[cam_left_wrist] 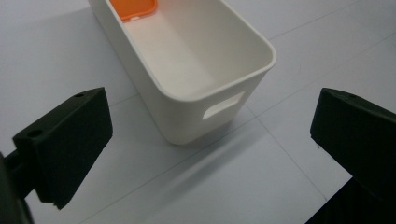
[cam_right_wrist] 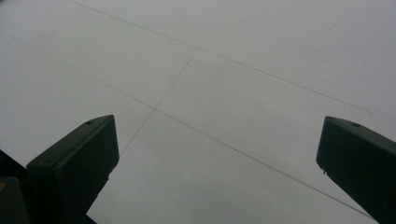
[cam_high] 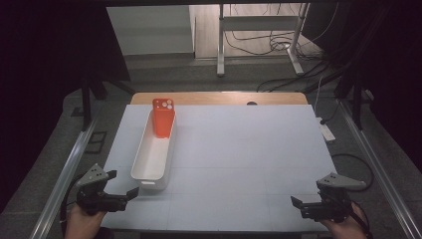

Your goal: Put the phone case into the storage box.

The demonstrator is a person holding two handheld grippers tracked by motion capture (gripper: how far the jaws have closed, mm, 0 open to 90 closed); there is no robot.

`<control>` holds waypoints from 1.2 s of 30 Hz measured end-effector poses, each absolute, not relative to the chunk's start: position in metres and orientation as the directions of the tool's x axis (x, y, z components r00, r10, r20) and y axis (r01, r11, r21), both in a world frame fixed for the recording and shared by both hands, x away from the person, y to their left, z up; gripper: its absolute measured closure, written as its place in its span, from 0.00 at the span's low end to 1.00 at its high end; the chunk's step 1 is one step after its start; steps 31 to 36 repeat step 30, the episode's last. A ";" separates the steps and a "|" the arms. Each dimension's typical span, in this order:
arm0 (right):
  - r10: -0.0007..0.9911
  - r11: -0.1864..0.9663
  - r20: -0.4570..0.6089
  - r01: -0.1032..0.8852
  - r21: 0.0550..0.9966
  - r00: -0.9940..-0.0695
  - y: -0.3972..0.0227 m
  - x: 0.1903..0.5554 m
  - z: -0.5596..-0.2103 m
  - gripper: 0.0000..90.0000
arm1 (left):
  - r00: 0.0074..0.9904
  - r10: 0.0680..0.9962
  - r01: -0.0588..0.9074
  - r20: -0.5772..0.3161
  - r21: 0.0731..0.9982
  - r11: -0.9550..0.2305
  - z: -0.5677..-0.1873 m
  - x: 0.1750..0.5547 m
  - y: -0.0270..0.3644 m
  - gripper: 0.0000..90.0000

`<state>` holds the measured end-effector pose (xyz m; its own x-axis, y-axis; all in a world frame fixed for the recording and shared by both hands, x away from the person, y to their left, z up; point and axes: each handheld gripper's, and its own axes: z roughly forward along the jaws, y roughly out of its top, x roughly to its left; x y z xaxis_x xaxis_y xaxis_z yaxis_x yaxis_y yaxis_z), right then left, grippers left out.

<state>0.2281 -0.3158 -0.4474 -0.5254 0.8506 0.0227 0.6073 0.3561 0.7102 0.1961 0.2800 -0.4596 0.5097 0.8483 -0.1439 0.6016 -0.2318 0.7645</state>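
On the matte pale counter [cam_high: 239, 159], a smooth oblong white tub [cam_high: 149, 172] held an orange phone case [cam_high: 163, 118]; left claw [cam_high: 122, 184] and right claw [cam_high: 298, 206] both gaped wide, empty.

My left gripper [cam_high: 122, 185] is black, topped by a grey three-cornered plate; my right gripper [cam_high: 297, 205] matches it, plate and all; each has two blocky black jaws with a small round hole near the tip; a dark cable trails from the right one.
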 end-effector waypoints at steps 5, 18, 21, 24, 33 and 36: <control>0.850 0.357 0.022 0.607 0.710 -0.526 -0.316 0.228 -0.447 0.00 | 0.500 0.852 0.609 -0.154 0.762 -0.219 -0.462 0.191 0.284 0.00; 0.851 0.358 0.022 0.610 0.707 -0.525 -0.315 0.228 -0.447 0.00 | 0.492 0.858 0.619 -0.147 0.752 -0.226 -0.466 0.186 0.286 0.00; 0.851 0.359 0.021 0.612 0.705 -0.524 -0.315 0.228 -0.447 0.00 | 0.490 0.859 0.620 -0.149 0.752 -0.223 -0.467 0.185 0.286 0.00; 0.852 0.360 0.021 0.612 0.704 -0.524 -0.315 0.228 -0.447 0.00 | 0.492 0.858 0.624 -0.144 0.745 -0.233 -0.467 0.186 0.285 0.00; 0.851 0.361 0.020 0.611 0.704 -0.526 -0.315 0.228 -0.448 0.00 | 0.493 0.860 0.631 -0.131 0.734 -0.250 -0.468 0.187 0.283 0.00; 0.851 0.361 0.020 0.611 0.704 -0.526 -0.315 0.228 -0.448 0.00 | 0.493 0.860 0.631 -0.131 0.734 -0.250 -0.468 0.187 0.283 0.00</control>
